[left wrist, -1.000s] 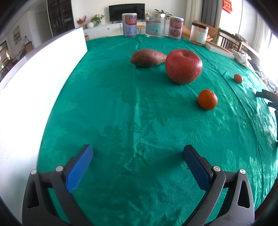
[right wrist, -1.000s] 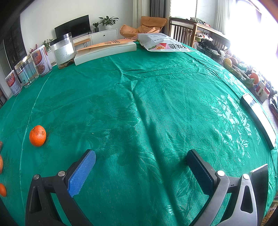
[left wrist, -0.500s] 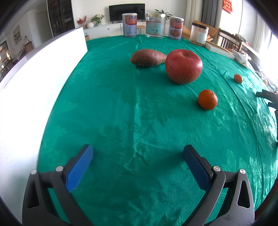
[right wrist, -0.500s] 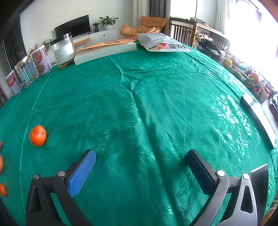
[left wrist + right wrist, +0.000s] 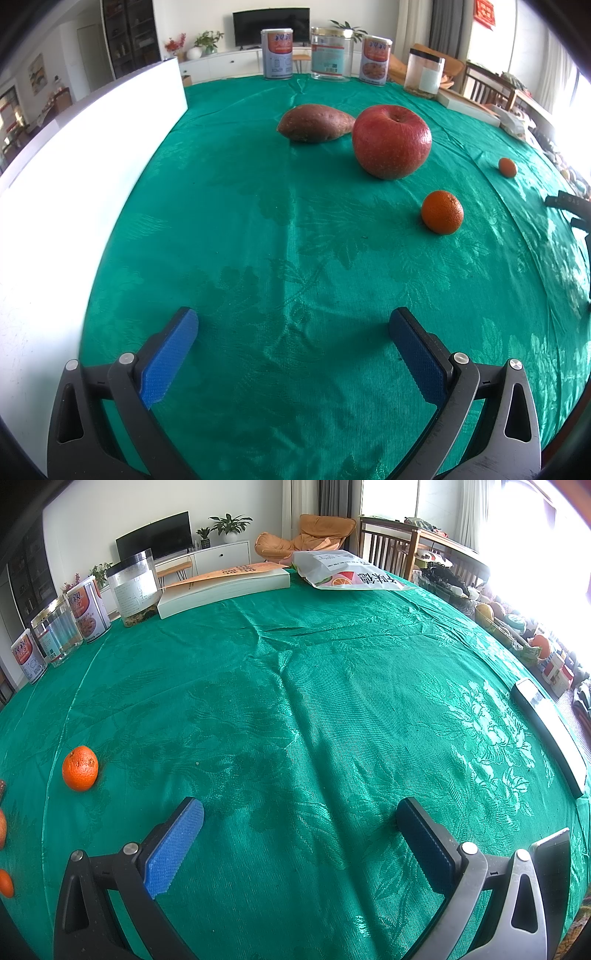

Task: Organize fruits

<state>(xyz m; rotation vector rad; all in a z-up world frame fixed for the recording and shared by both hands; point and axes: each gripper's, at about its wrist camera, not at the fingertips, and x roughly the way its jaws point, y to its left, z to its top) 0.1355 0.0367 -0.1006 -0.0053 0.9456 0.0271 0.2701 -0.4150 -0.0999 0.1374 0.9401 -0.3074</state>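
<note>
Nothing is picked up yet. My left gripper (image 5: 293, 347) and right gripper (image 5: 301, 834) gape empty over green cloth. The apple (image 5: 391, 142) sits upper centre; the nearer mandarin (image 5: 442, 212) is mid-right. Next I'd reach forward.

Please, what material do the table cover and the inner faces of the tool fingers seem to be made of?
The table cover looks like woven green fabric with a satin sheen: a leaf pattern, creases and shiny highlights show. The pads on the left tool look like blue rubber or soft plastic, matte, with a fine ribbed texture. The frame behind them seems to be dark plastic.
</note>
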